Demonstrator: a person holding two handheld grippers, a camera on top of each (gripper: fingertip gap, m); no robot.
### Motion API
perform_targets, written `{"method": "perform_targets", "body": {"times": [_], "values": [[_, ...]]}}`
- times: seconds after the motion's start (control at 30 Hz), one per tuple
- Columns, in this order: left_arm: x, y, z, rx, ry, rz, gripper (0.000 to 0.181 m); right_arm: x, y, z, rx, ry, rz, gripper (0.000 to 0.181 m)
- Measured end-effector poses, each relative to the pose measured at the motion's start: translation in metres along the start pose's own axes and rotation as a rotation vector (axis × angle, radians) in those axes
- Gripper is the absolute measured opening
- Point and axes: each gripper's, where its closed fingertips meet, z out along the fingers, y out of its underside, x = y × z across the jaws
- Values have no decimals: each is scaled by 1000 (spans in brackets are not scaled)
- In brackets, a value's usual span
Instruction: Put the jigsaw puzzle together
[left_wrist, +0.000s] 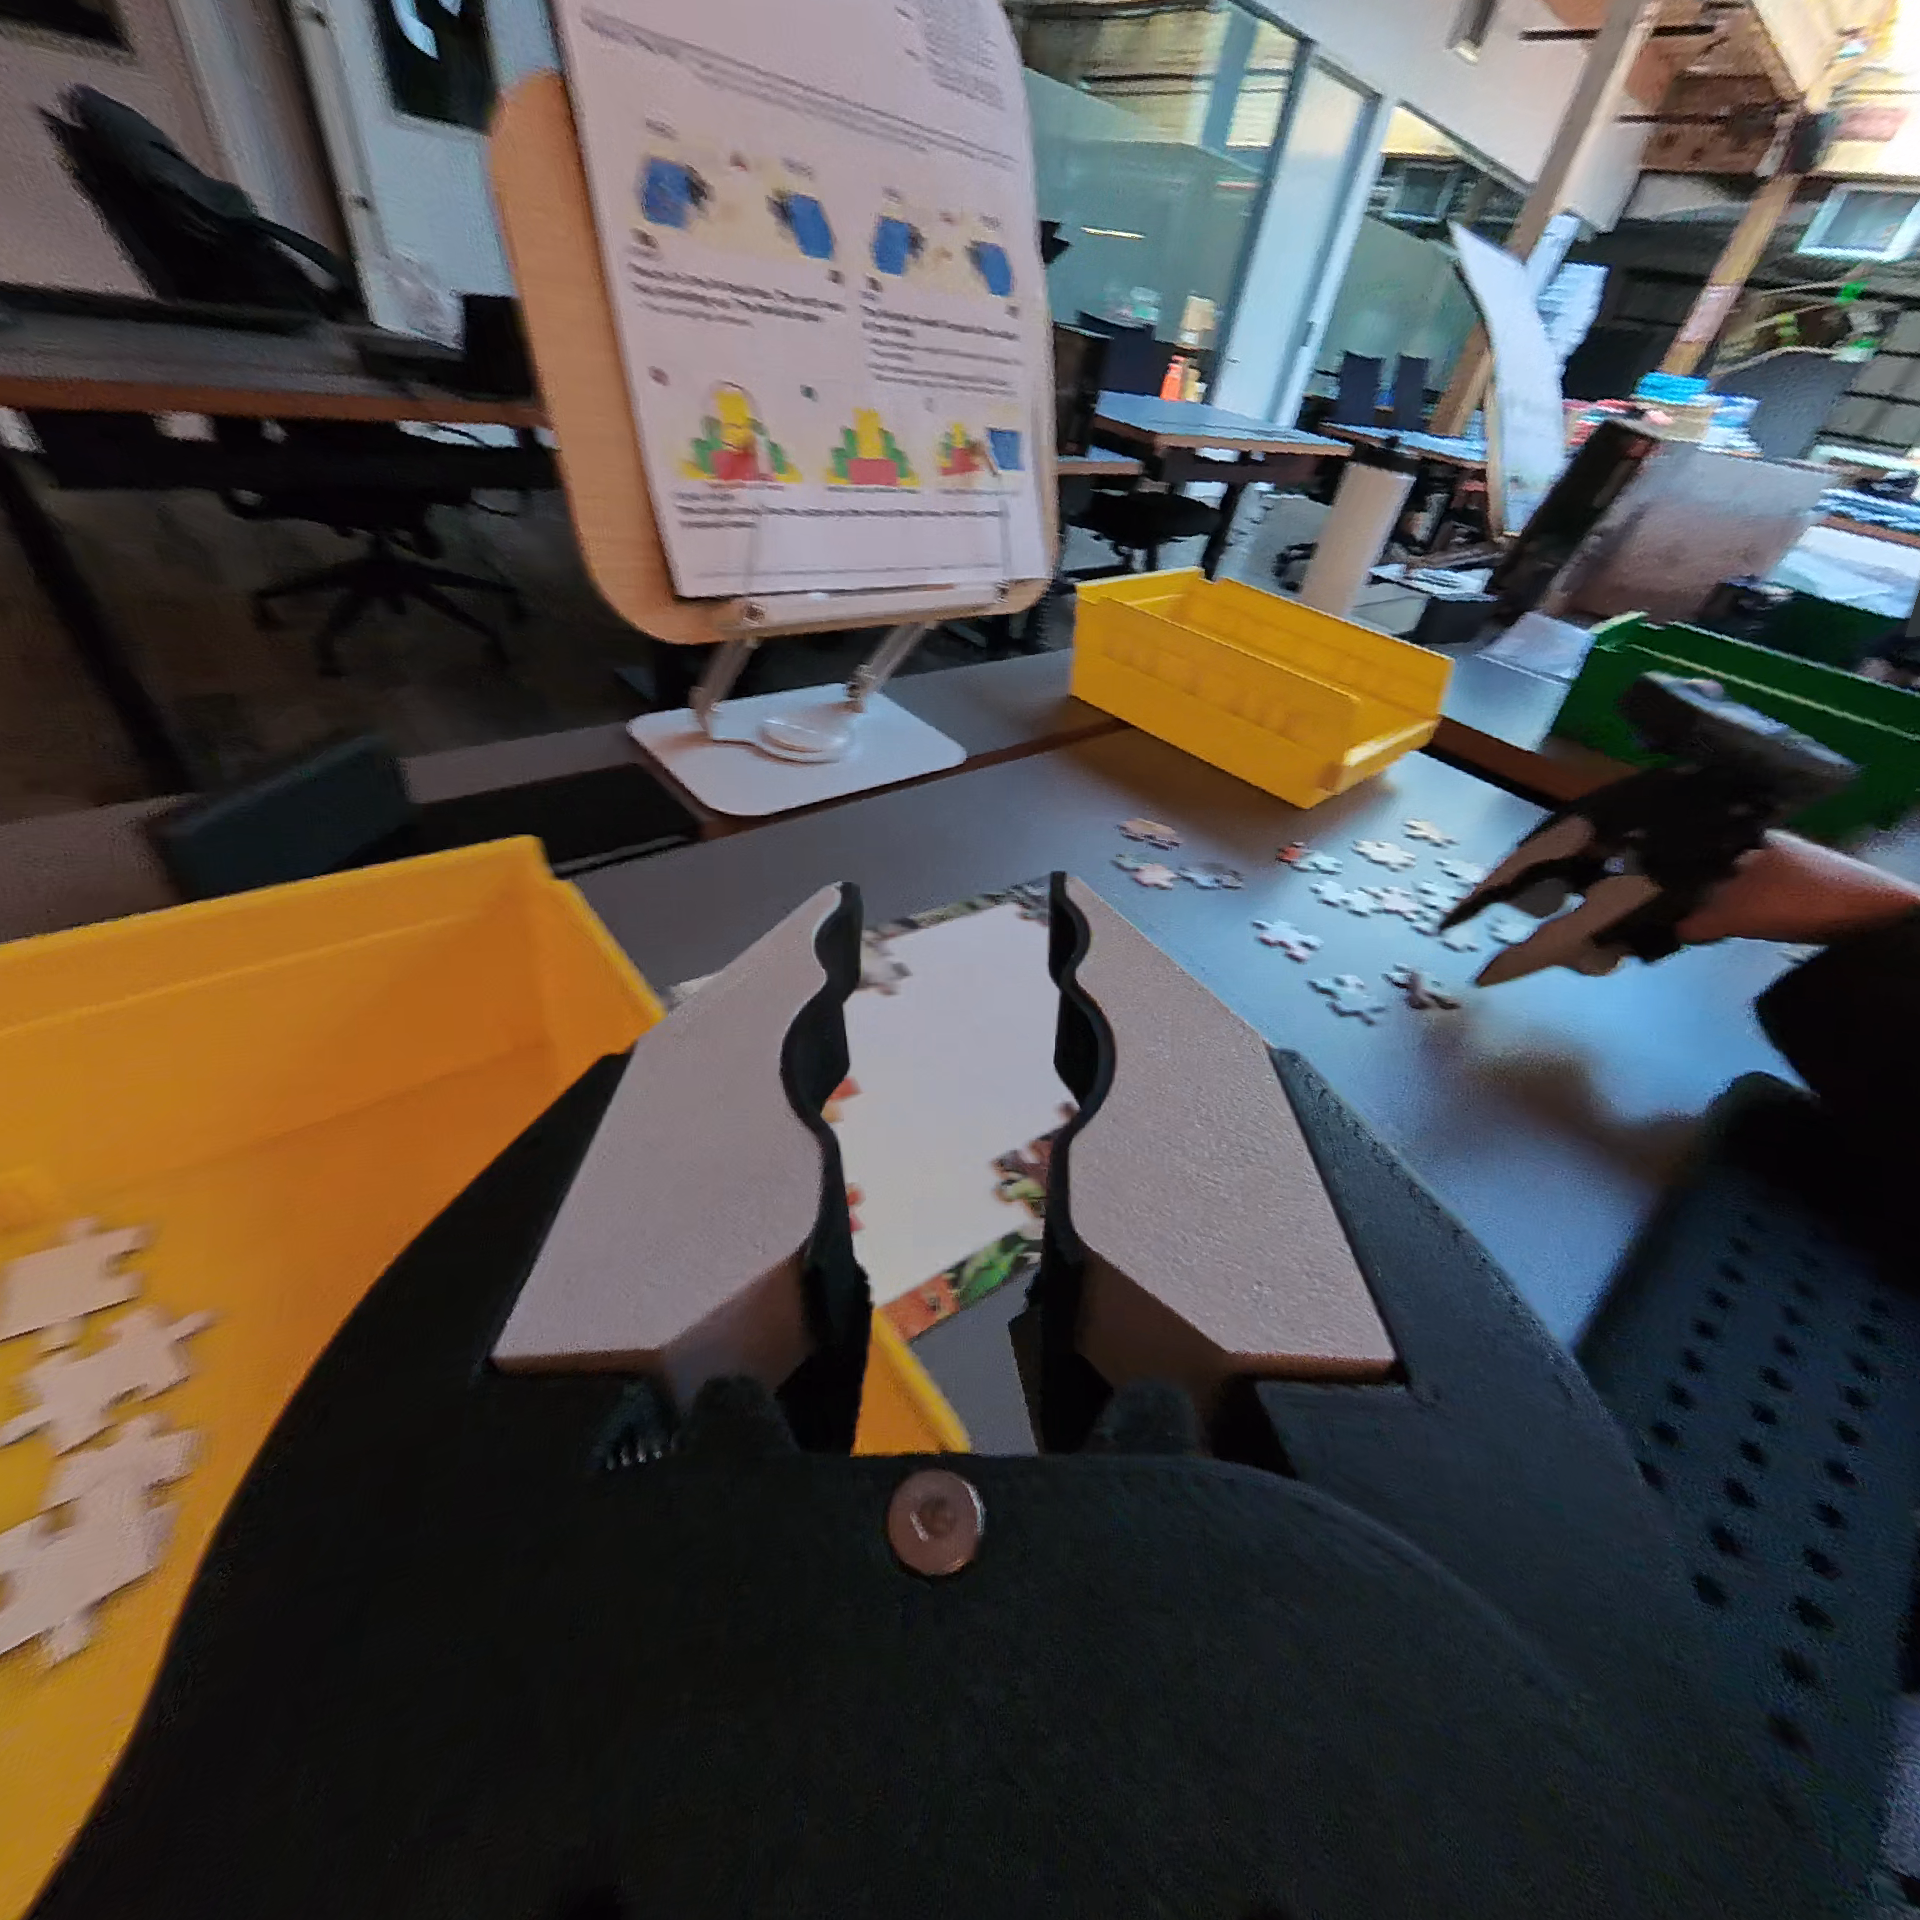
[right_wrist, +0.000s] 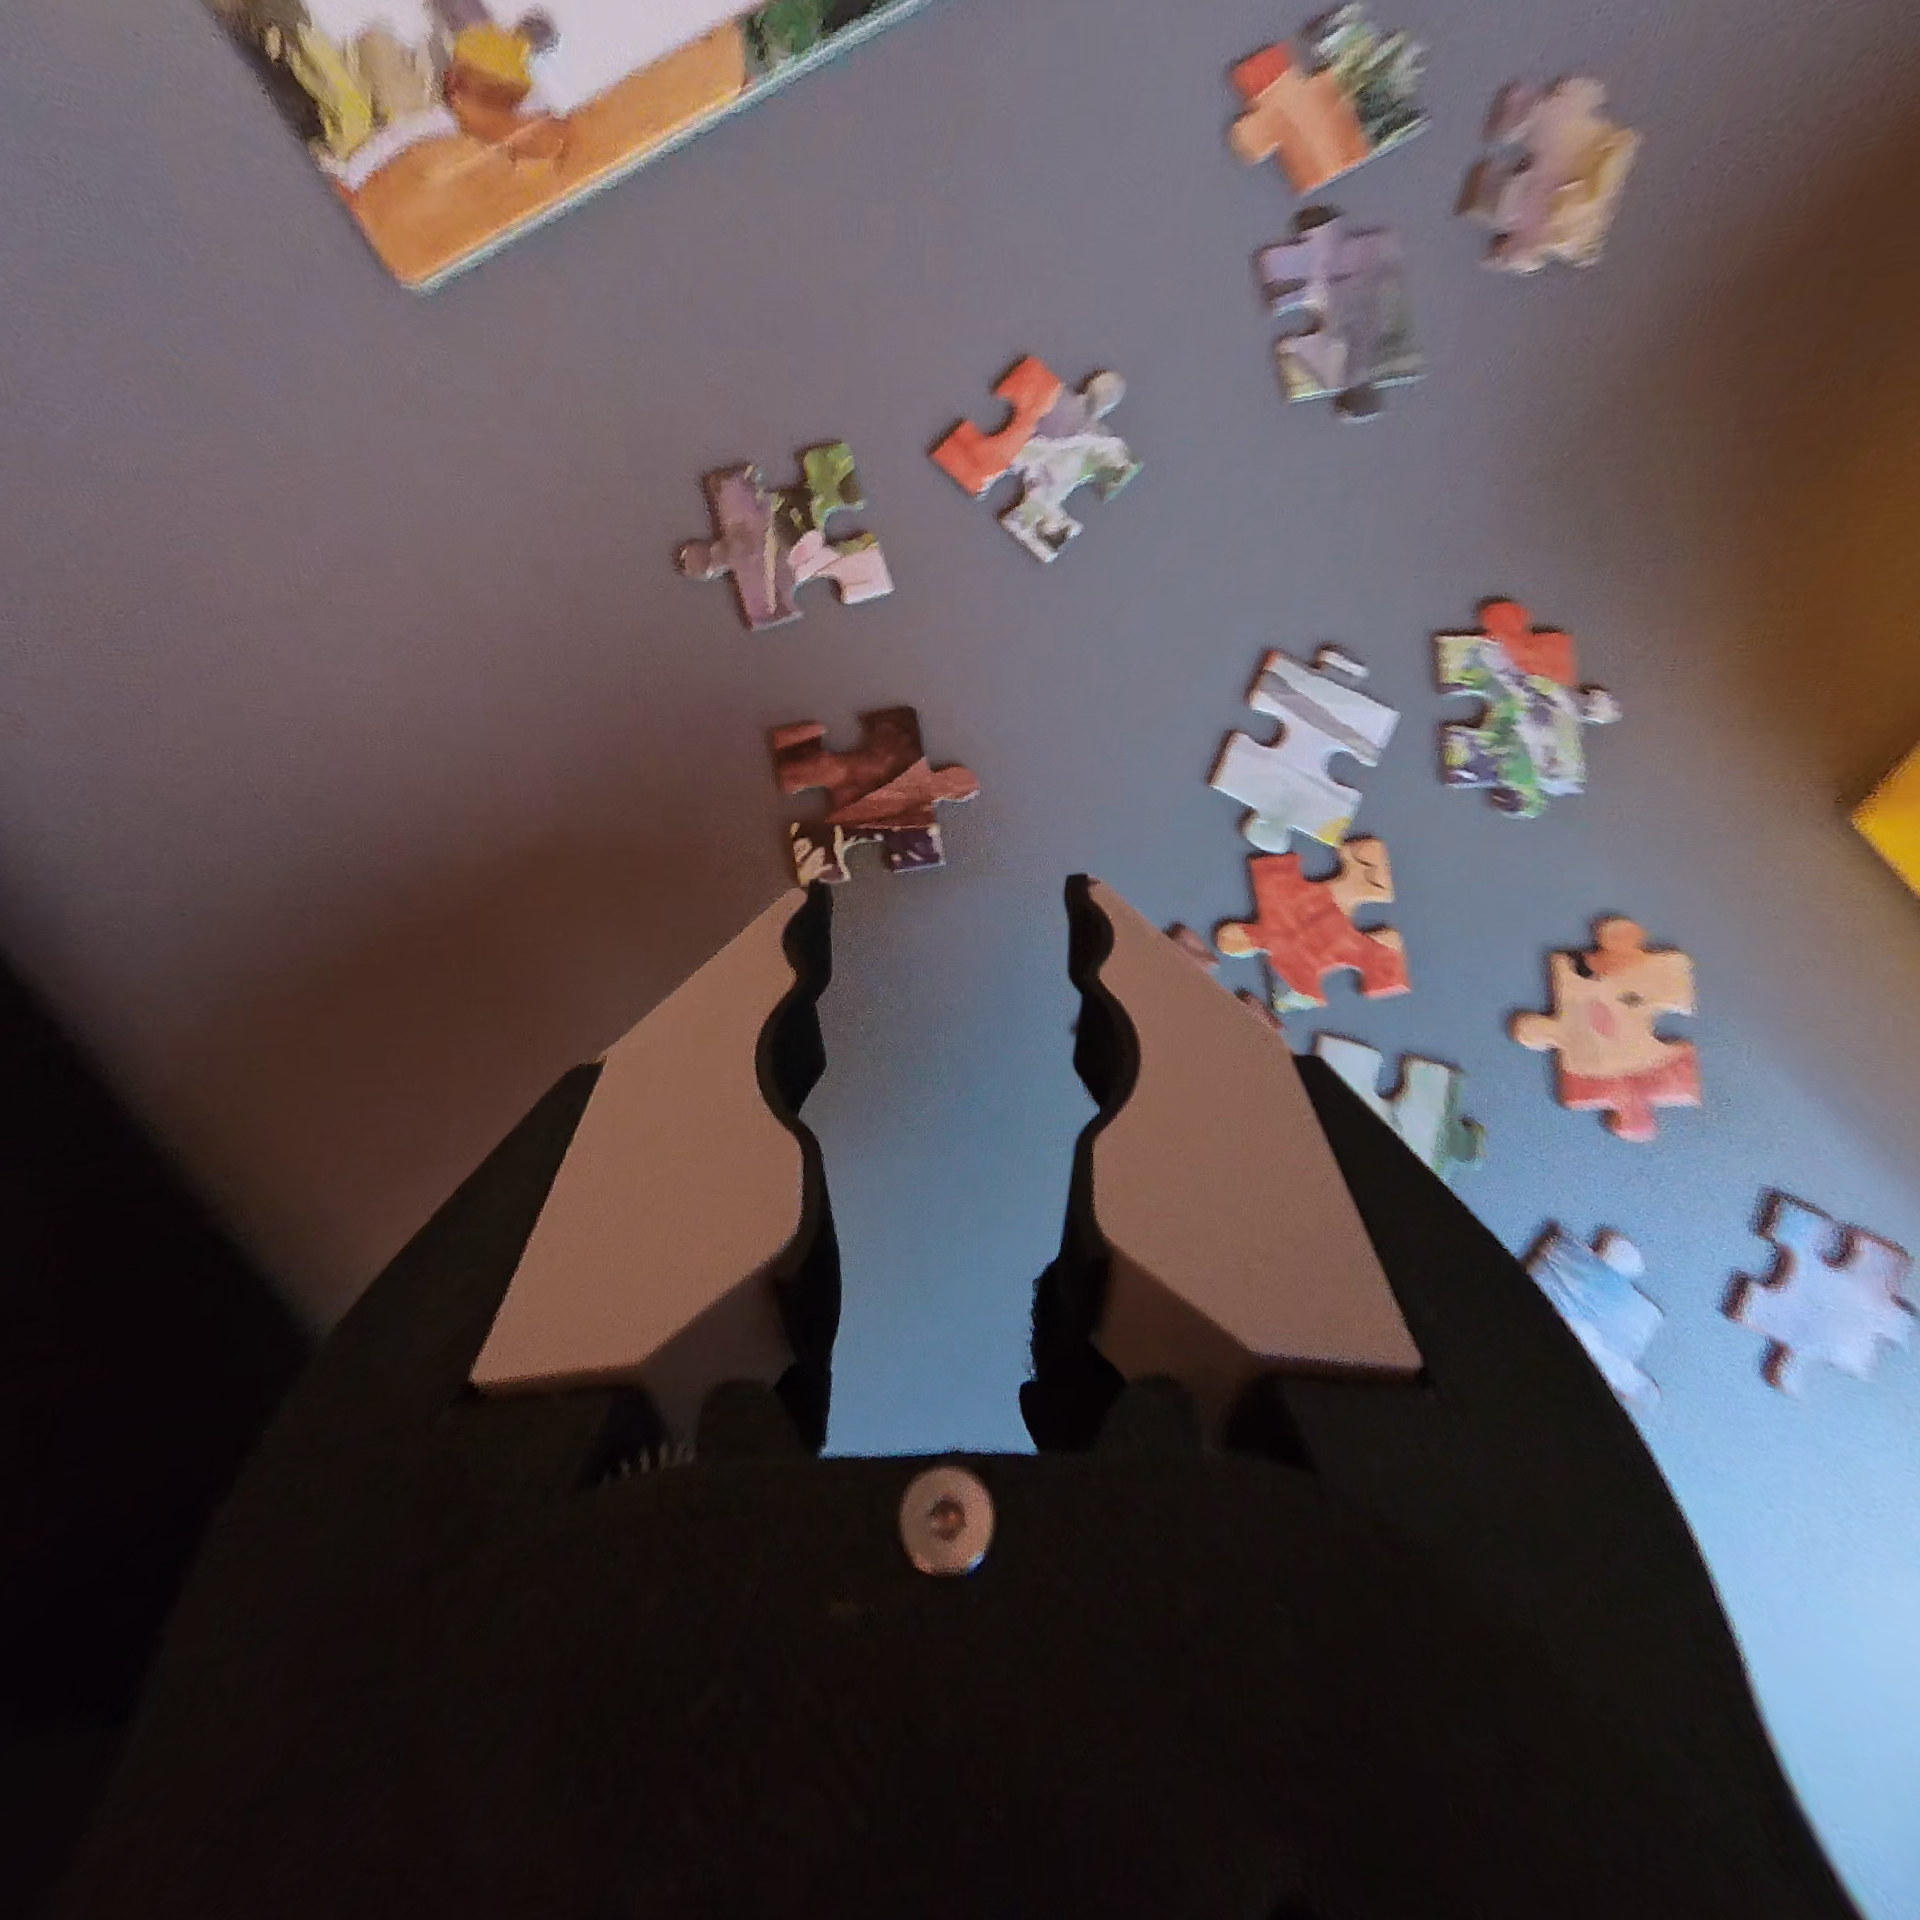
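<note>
both grippers spread, empty: left gripper above puzzle frame; right gripper near brown cardboard piece on matte grey surface.

Grey table — puzzle pieces, yellow bins.

Loose pieces right of puzzle board

Printed sheet on wooden stand: text too blurred to read.
</note>
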Motion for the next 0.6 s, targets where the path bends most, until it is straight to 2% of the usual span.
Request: {"method": "perform_targets", "body": {"times": [0.07,0.13,0.27,0.3,0.4,0.47,0.6], "values": [[-25,-11,-24,34,-87,46,42,5,-13,-19,80,63,24,46],[-49,-17,-48,42,-166,75,50,-4,-42,-40,219,110,-15,46],[-84,-14,-82,17,-257,162,53,-53,-113,-78,556,98,-84,45],[-93,-6,-85,-37,-275,180,52,-65,-128,-82,623,75,-76,45],[-110,40,-86,-329,-243,161,48,-103,-161,-77,751,-52,-33,43],[-114,67,-81,-512,-195,125,37,-116,-172,-60,755,-96,-33,43],[-128,102,-69,-761,-135,173,30,-117,-171,-20,713,-105,-40,43]]}}
